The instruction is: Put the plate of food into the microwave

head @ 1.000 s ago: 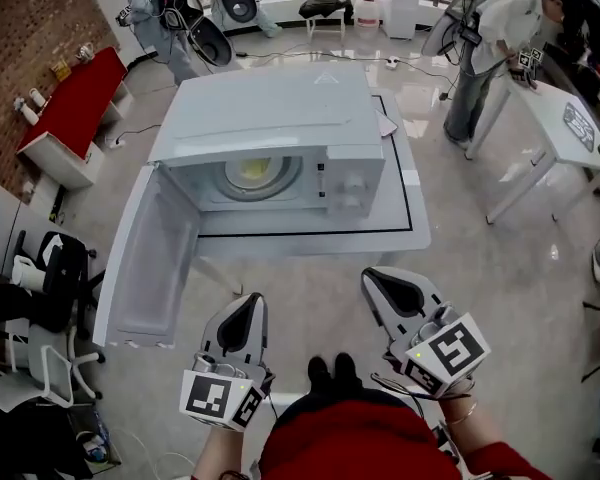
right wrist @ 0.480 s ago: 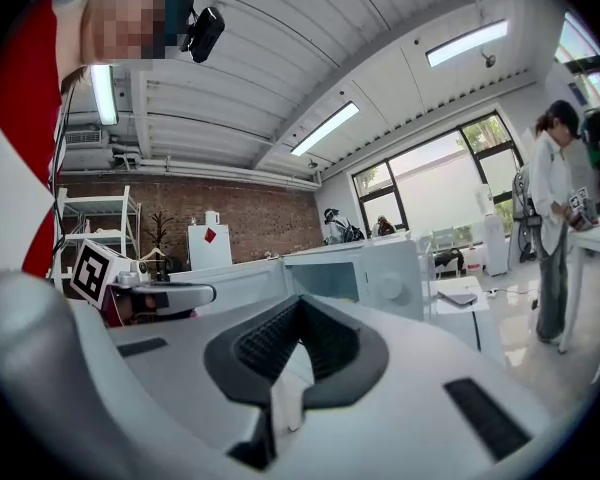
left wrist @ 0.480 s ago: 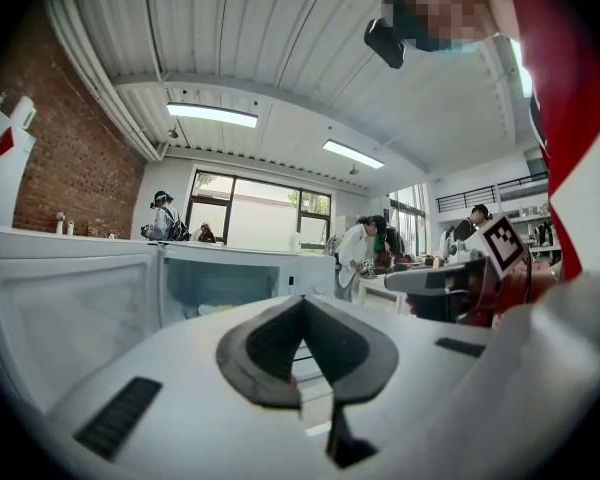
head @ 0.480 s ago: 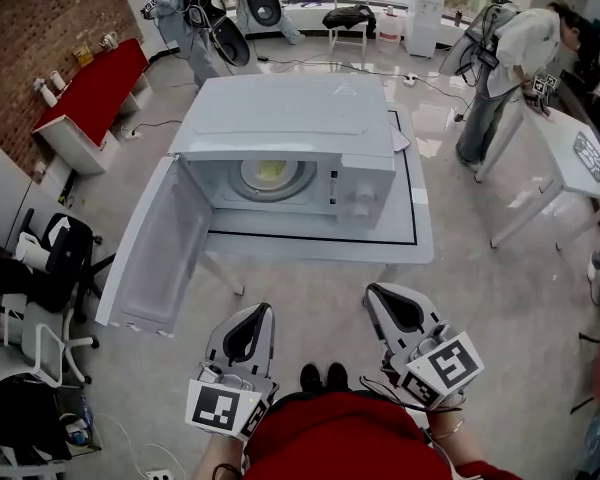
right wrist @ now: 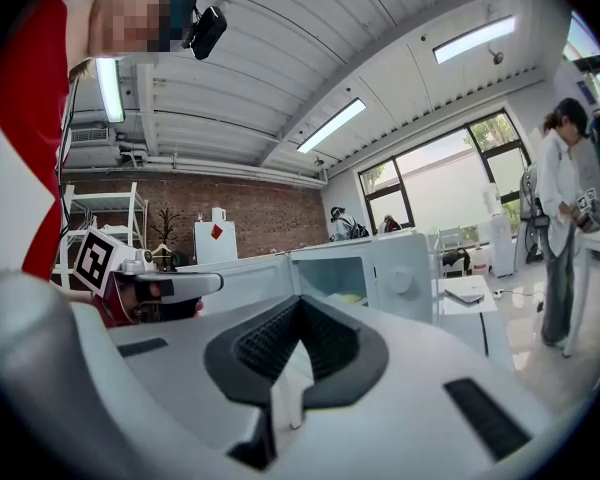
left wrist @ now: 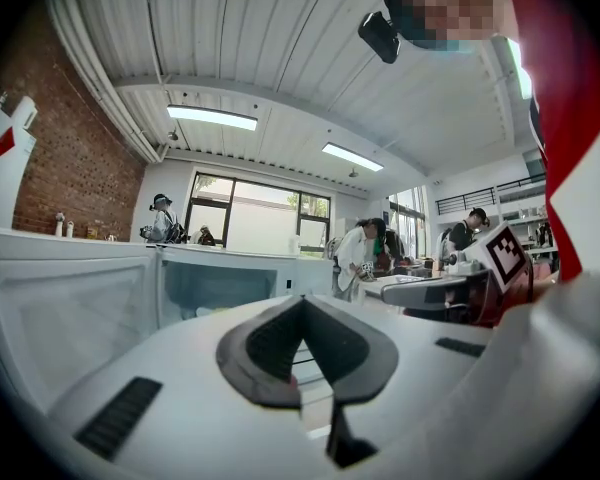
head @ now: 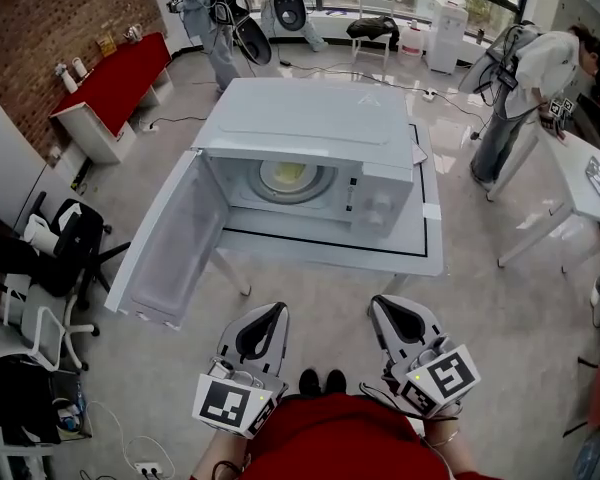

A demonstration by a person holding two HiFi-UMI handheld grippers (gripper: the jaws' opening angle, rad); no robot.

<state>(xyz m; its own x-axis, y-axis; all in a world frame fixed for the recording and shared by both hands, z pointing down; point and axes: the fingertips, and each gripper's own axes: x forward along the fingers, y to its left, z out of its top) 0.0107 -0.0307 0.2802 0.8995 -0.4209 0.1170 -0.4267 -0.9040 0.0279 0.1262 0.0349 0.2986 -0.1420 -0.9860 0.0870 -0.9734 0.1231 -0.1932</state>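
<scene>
The white microwave (head: 310,128) stands on a white table (head: 330,253) with its door (head: 170,243) swung open to the left. Inside it lies the plate of yellow food (head: 290,176), on the turntable. My left gripper (head: 270,313) and right gripper (head: 385,303) are held low near my body, well short of the table, both shut and empty. The left gripper view shows the shut left gripper (left wrist: 302,303) pointing at the open microwave (left wrist: 210,278). From the right gripper (right wrist: 300,303), the microwave (right wrist: 380,263) and a little of the food (right wrist: 348,296) show.
A red bench (head: 115,83) runs along the brick wall at left. An office chair (head: 65,243) stands at left, near the open door. Another white table (head: 580,183) is at right with a person (head: 525,78) beside it. More people stand behind the microwave.
The head view has drifted, so the microwave sits slightly more to the right and lower. Both grippers have stayed shut near my body. The door is still open.
</scene>
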